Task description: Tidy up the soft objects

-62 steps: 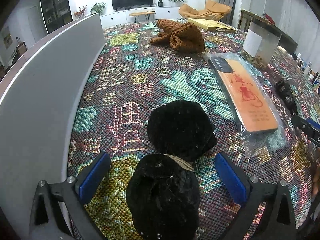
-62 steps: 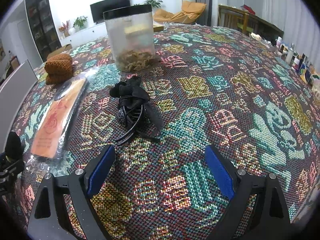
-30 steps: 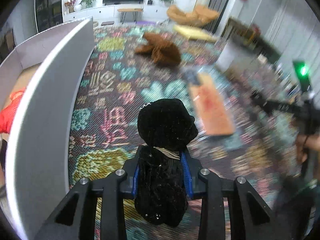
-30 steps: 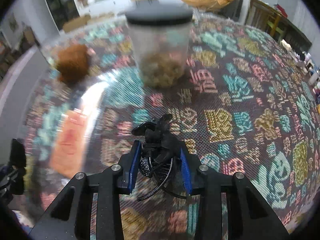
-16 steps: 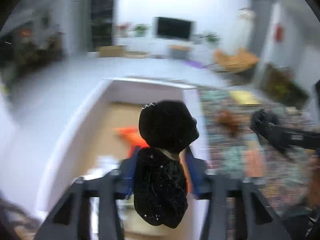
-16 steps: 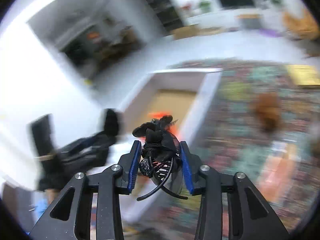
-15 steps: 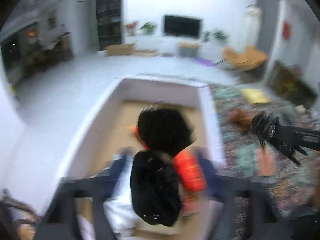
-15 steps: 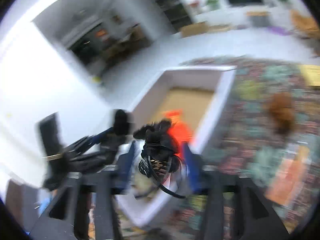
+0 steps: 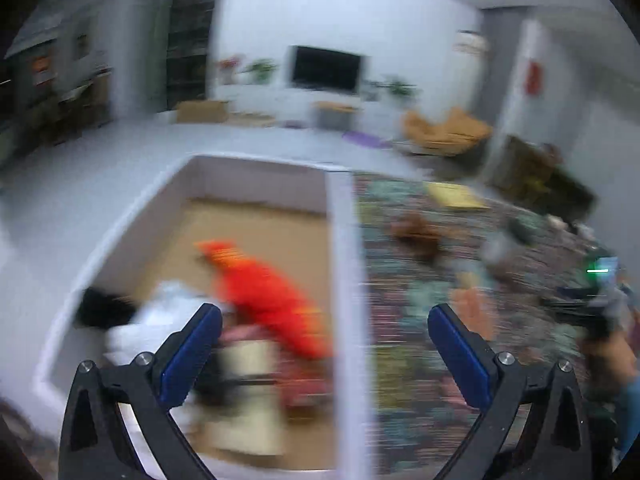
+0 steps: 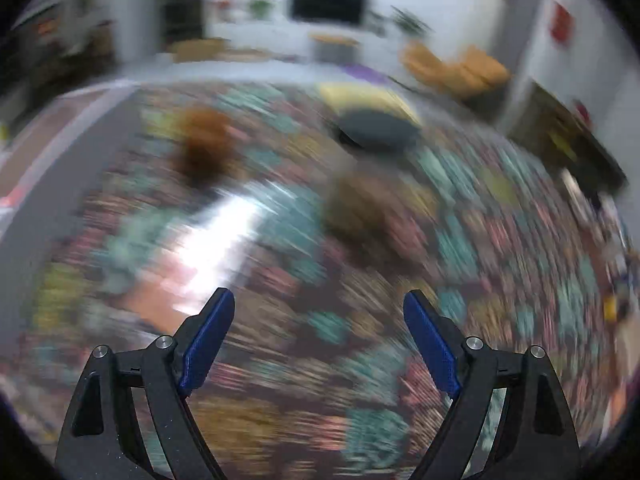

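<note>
My left gripper (image 9: 325,350) has just spread wide, nothing between its blue pads, above the white box (image 9: 345,264) where a red cloth (image 9: 268,296) lies beside a black lump (image 9: 102,310). My right gripper (image 10: 319,338), also just opened and empty, hangs over the patterned tablecloth (image 10: 500,240); only this blurred view shows the brown knit (image 10: 204,140) near

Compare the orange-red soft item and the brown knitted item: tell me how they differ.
The orange-red soft item lies inside the white box; the brown knitted item sits outside it on the patterned tablecloth. The orange-red soft item is bright and stretched long; the brown knitted item is dull and bunched in a lump. Both are blurred, and no gripper touches either.
</note>
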Motion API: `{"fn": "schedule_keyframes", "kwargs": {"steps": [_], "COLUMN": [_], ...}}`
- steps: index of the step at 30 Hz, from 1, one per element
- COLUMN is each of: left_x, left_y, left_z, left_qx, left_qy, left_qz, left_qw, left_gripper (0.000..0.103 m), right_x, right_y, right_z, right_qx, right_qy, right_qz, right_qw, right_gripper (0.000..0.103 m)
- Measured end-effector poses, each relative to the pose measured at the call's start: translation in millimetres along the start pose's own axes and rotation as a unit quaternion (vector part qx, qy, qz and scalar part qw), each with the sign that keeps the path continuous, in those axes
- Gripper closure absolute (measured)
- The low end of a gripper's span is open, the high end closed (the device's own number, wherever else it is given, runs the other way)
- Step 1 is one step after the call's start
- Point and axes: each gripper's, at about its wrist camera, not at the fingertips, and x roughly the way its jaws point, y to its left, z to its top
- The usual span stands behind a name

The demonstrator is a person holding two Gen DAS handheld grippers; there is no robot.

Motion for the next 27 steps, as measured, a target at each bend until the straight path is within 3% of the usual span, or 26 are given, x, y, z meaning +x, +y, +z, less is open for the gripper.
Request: {"fn": "schedule_keyframes", "kwargs": {"steps": [3,6,9,13,15,17,21,25,27], "left_x": [19.7,77.2,148.2,206.9,216.0,220.0,221.4,231.3,229.8], "left_y": [-60.7,-101.0,-107.2,-91.0,-85.2,-87.5,-95.7,-100.2,-100.4], "left_z": [-3.1,-20.1,-34.8,-51.1,-63.2,-71.7,-74.6,-74.3,-74.1], "left_qx": [0.038,0.044,0.033,0.035,0.047,0.064,0.085,0.091,0.091], "left_qy": [0.014,0.044,0.096,0.12,0.128,0.124,0.116,0.12,0.121], "left_qz": [-0.065,-0.081,-0.054,-0.003,0.001,0.014,0.024,0.031,0.03], "left_qw": [0.997,0.9948,0.9933,0.9921,0.9907,0.9901,0.9893,0.9881,0.9881], "left_gripper": [0.0,0.0,0.0,0.005,0.006,0.005,0.005,0.003,0.002], "right_x": [35.7,62.4,66.0,65.4,70.7,62.3,61.4,57.7,56.0], "right_y": [-14.7,-12.9,-22.2,-39.1,-59.4,-61.3,-53.1,-71.4,-73.8], "right_z": [-17.6,-25.3,-28.0,-30.5,-32.9,-35.9,-34.4,-38.8,-39.6], "right_qx": [0.016,0.002,0.012,0.046,0.088,0.104,0.071,0.089,0.08], "right_qy": [0.001,-0.018,-0.027,-0.018,-0.008,-0.018,-0.009,-0.009,-0.006], "right_qz": [-0.042,-0.073,-0.073,-0.03,0.028,0.051,0.005,0.029,0.018], "right_qw": [0.999,0.997,0.997,0.998,0.996,0.993,0.997,0.996,0.997], "right_gripper": [0.015,0.014,0.01,0.01,0.007,0.006,0.006,0.005,0.005]}}
